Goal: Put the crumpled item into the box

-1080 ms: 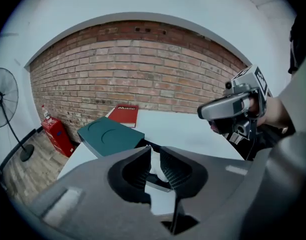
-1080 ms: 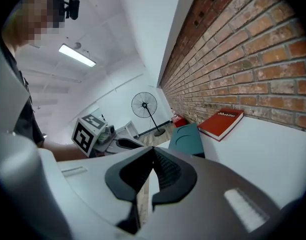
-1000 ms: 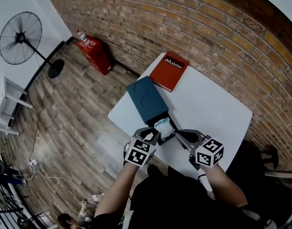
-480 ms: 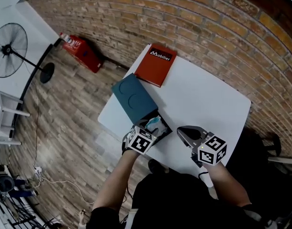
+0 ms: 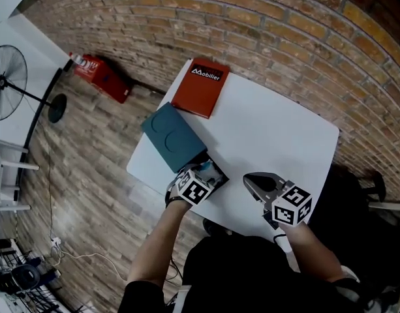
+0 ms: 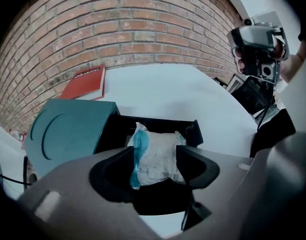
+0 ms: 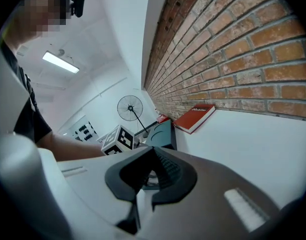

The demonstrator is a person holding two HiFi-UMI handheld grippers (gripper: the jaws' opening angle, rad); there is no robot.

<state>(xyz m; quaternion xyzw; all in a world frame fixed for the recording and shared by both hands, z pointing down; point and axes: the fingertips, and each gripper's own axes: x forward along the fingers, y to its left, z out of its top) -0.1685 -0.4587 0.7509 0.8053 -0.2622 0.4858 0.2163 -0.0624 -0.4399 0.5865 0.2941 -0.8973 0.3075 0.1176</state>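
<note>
The crumpled item (image 6: pixel 153 139), a white and blue wad, lies in the black tray (image 6: pixel 188 129) of the box. The box's teal lid (image 6: pixel 68 129) is slid back toward the far left. My left gripper (image 6: pixel 153 154) points steeply down over the tray. Its jaws have just been opening and stand open, one on each side of the wad, not clamping it. In the head view the left gripper (image 5: pixel 203 173) covers most of the crumpled item (image 5: pixel 211 170). My right gripper (image 5: pixel 248 178) hovers over the white table (image 5: pixel 271 135), right of the box, shut and empty.
A red book (image 5: pixel 201 87) lies at the table's far corner against the brick wall. The box sits at the table's left edge. On the wooden floor stand a fan (image 5: pixel 4 83) and a red case (image 5: pixel 102 77).
The left gripper sank into the black tray and its jaws opened, letting go of the crumpled item there. The right gripper drew away from the box to the right.
</note>
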